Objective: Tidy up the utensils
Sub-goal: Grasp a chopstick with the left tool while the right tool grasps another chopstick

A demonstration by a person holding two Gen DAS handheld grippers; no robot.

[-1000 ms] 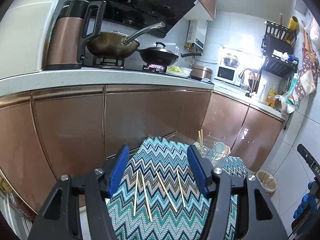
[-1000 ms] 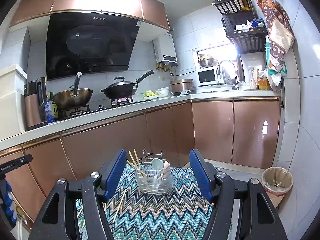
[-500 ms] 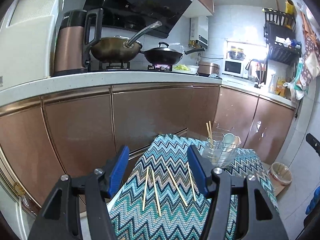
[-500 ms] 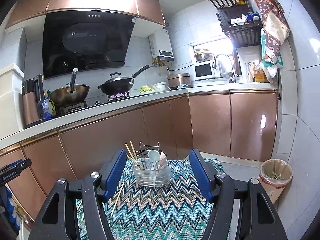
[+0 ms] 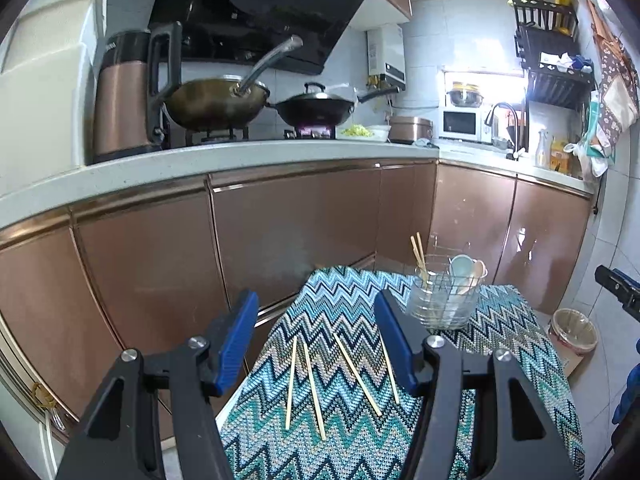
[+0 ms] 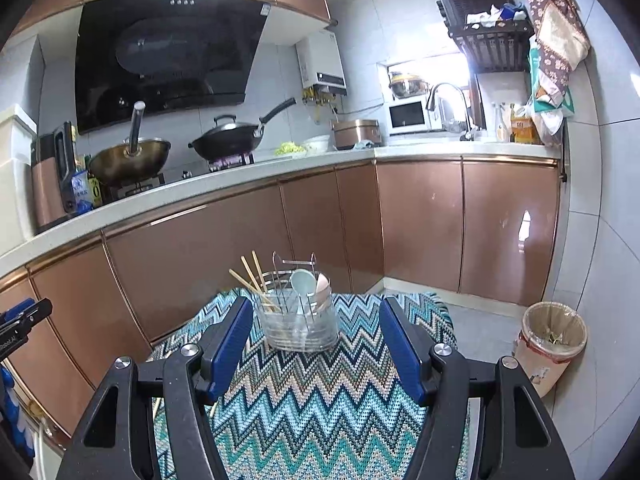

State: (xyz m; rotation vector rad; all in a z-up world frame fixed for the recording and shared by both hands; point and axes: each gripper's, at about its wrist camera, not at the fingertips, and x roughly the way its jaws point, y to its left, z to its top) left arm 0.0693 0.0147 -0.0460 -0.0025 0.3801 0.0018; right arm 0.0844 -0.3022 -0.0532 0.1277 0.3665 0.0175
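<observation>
Gaping, empty: left claw (image 5: 316, 344) above four loose chopsticks (image 5: 356, 370); right claw (image 6: 316, 346) before utensil holder (image 6: 300, 326).

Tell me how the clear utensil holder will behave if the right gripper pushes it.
The holder looks light: thin clear walls, few utensils. It is tall for its base, with chopsticks and spoons standing above the rim, so a high push may tip it. The woven cloth probably grips, so it may drag rather than slide.
</observation>
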